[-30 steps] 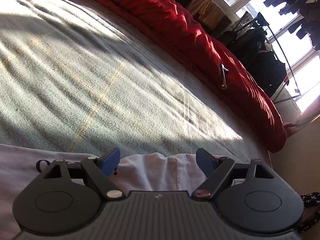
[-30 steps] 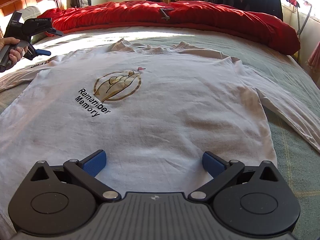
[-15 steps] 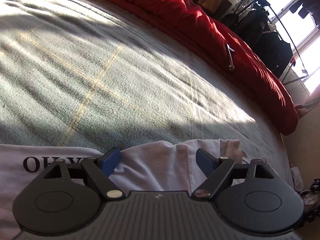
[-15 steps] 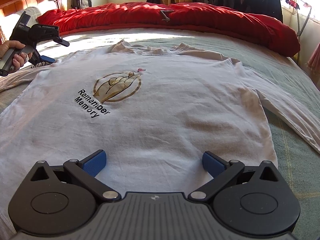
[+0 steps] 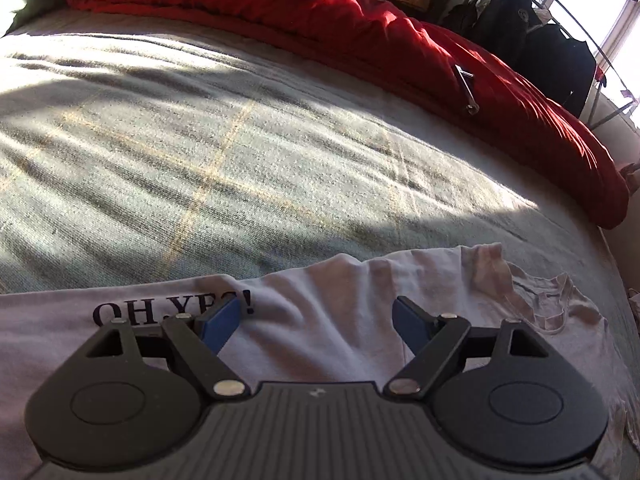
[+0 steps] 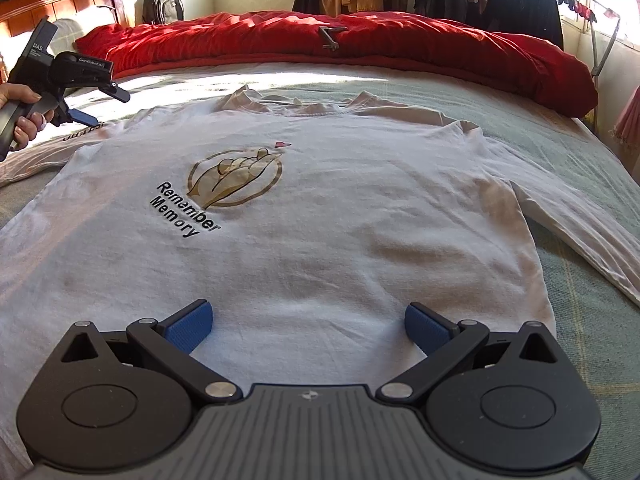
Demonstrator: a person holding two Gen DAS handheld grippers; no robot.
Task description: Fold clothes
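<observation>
Shirt (image 6: 340, 216), white, long sleeves, lies flat across centre of right view on grey-green blanket (image 5: 240, 152); printed front up, collar toward red duvet (image 6: 400, 44) at top. My right gripper (image 6: 308, 326) at bottom centre, jaws spread wide over hem, nothing between pads; contact with cloth unclear. My left gripper (image 5: 316, 318) at bottom of left view, jaws spread wide over sleeve with lettering, pinching nothing. In right view same gripper (image 6: 86, 106) sits upper left, held by hand (image 6: 24, 116).
</observation>
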